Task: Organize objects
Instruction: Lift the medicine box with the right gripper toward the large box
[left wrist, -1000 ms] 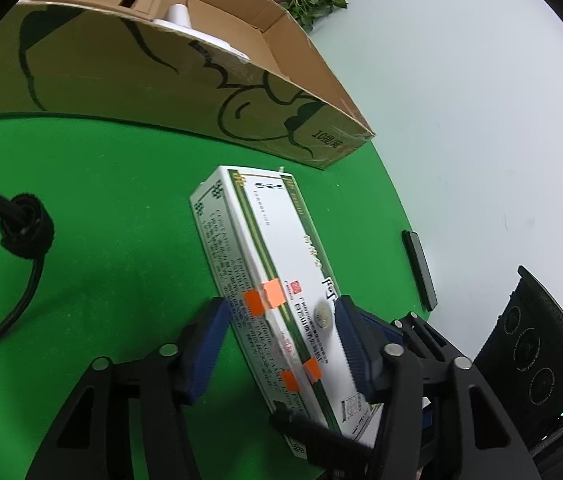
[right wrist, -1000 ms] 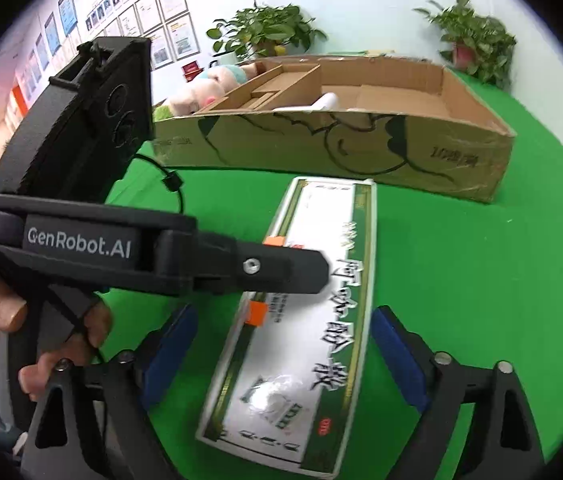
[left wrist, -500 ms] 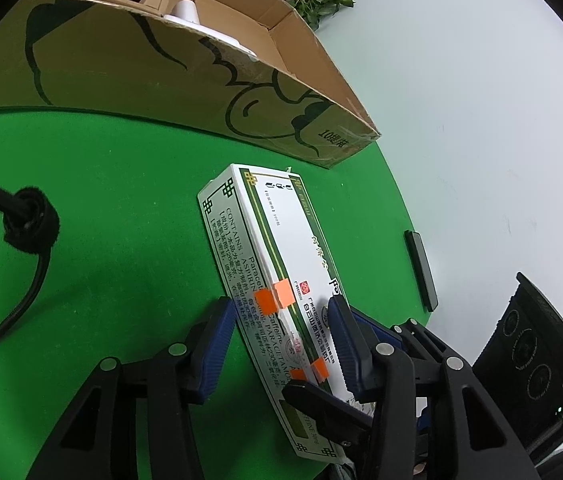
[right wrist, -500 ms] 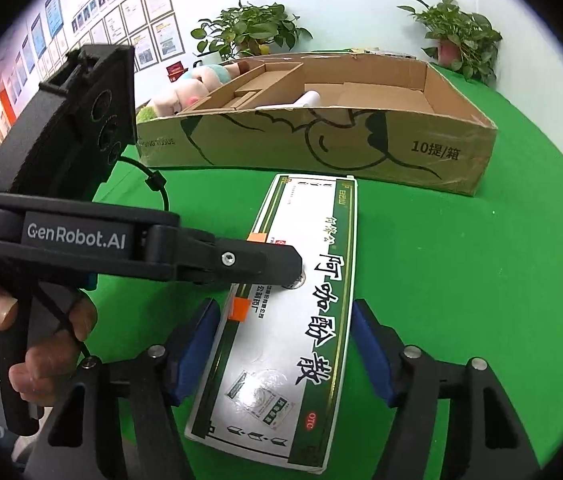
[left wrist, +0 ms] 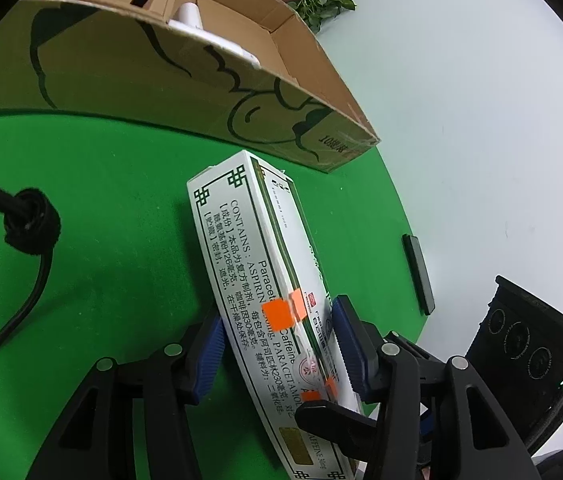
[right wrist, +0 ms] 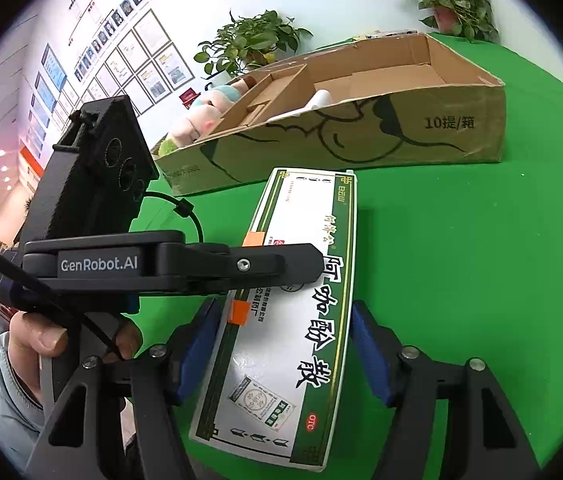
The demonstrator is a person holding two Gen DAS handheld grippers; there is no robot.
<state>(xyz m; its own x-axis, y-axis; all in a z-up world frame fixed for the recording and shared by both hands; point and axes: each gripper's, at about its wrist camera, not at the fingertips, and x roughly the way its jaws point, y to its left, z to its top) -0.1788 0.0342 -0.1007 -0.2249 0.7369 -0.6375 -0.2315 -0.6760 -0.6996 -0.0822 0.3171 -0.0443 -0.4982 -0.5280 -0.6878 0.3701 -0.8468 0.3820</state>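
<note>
Left wrist view: we are clamping the medicine box (left wrist: pixel 265 280) across its width in the left gripper (left wrist: pixel 277 344), long axis pointing ahead toward the cardboard box (left wrist: pixel 185 80); the right gripper (right wrist: pixel 281 344) is straddling its near end above the tabletop (right wrist: pixel 481 280), pads just closed in, contact unclear.

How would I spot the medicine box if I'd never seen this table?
Find the big cardboard box on the green table. Just in front of it lies the medicine box, long and flat. It is the only white thing with dark green borders, big black writing and small orange stickers.
</note>
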